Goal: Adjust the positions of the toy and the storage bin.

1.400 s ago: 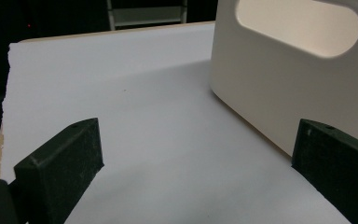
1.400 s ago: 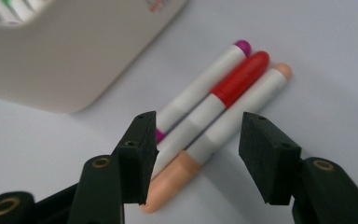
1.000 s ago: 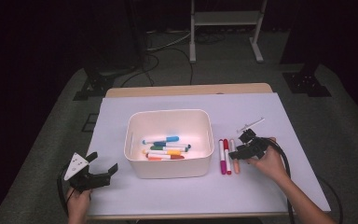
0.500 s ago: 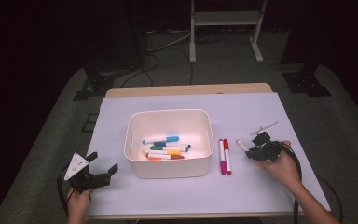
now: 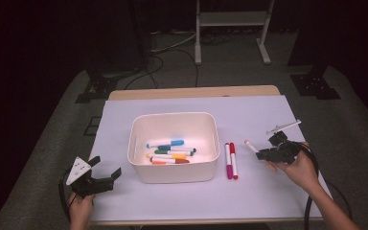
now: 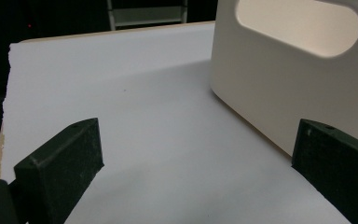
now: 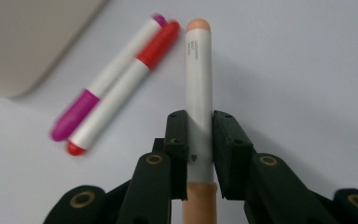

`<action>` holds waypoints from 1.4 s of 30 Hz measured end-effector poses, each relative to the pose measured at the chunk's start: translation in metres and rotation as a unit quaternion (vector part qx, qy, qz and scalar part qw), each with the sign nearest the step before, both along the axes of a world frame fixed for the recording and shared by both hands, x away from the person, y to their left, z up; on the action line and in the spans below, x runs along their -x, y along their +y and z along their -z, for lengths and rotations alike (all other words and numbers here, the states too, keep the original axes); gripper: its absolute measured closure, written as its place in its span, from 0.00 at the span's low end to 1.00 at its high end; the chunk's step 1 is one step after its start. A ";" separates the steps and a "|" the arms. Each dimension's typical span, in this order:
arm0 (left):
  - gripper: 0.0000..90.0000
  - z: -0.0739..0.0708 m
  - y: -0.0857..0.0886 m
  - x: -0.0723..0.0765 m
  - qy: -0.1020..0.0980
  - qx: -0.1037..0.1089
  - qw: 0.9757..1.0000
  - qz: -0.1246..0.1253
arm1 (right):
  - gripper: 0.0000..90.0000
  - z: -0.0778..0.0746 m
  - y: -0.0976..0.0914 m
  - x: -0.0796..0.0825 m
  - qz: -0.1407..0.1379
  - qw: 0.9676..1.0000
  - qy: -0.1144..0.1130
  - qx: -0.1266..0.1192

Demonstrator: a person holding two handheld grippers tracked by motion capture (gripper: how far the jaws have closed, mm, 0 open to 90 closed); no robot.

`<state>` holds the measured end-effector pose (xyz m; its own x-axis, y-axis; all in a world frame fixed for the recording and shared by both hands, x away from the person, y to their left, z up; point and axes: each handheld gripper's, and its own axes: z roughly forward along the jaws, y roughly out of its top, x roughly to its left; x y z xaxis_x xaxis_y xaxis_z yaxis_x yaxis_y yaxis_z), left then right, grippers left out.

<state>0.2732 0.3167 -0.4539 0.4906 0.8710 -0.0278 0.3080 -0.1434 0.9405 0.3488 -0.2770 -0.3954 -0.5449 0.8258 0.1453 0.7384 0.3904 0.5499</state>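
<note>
Overhead light falls brightly on the white counter (image 5: 268,201); the surrounding room stays dark. The bin (image 5: 175,172) casts a soft shadow toward the left gripper view's camera. In the right gripper view, the two lying markers (image 7: 116,88) appear blurred, perhaps by motion.

The person's right hand (image 5: 299,165) is raised a little off the table's right side, forearm coming in from the lower right corner. The right gripper (image 5: 263,152) it carries points left and slightly away, its jaws just closed tight and clamped on a marker (image 7: 199,88), which sticks out beyond the tips. The left hand (image 5: 80,206) sits low at the near left edge; the left gripper (image 5: 106,170) points right, jaws spread wide apart with nothing between them.
</note>
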 end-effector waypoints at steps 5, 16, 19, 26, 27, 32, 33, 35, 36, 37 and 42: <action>0.01 0.000 0.000 0.000 0.001 0.001 1.000 0.000 | 0.84 -0.034 0.005 0.004 -0.021 0.999 -0.010 -0.032; 0.01 0.000 0.000 0.000 0.001 0.000 1.000 0.001 | 0.84 -0.107 0.037 0.010 -0.081 0.994 -0.043 -0.061; 0.01 0.000 0.000 0.000 0.001 0.000 1.000 0.001 | 0.84 -0.123 0.051 0.010 -0.099 0.992 -0.048 -0.068; 0.01 0.000 0.000 0.000 0.002 0.002 1.000 0.000 | 0.84 -0.152 0.090 0.014 -0.153 0.984 -0.061 -0.067; 0.01 0.000 0.000 0.000 0.002 0.002 1.000 0.000 | 0.84 -0.152 0.090 0.014 -0.153 0.984 -0.061 -0.067; 0.01 0.000 0.001 0.000 0.001 0.001 1.000 0.001 | 0.84 -0.165 0.125 0.018 -0.202 0.975 -0.059 -0.067; 0.01 0.000 0.000 0.000 0.001 0.002 1.000 0.001 | 0.84 -0.166 0.131 0.018 -0.210 0.974 -0.056 -0.068; 0.01 0.000 0.000 0.000 0.001 0.003 1.000 0.001 | 0.84 -0.169 0.141 0.018 -0.226 0.970 -0.049 -0.075; 0.01 0.000 0.000 0.000 0.001 0.003 1.000 0.001 | 0.84 -0.171 0.147 0.019 -0.235 0.968 -0.046 -0.076; 0.01 0.000 0.000 0.000 0.001 0.002 1.000 0.001 | 0.84 -0.171 0.152 0.019 -0.243 0.966 -0.046 -0.078; 0.01 0.000 0.000 0.000 0.001 0.003 1.000 0.002 | 0.84 -0.165 0.182 0.017 -0.280 0.957 -0.032 -0.072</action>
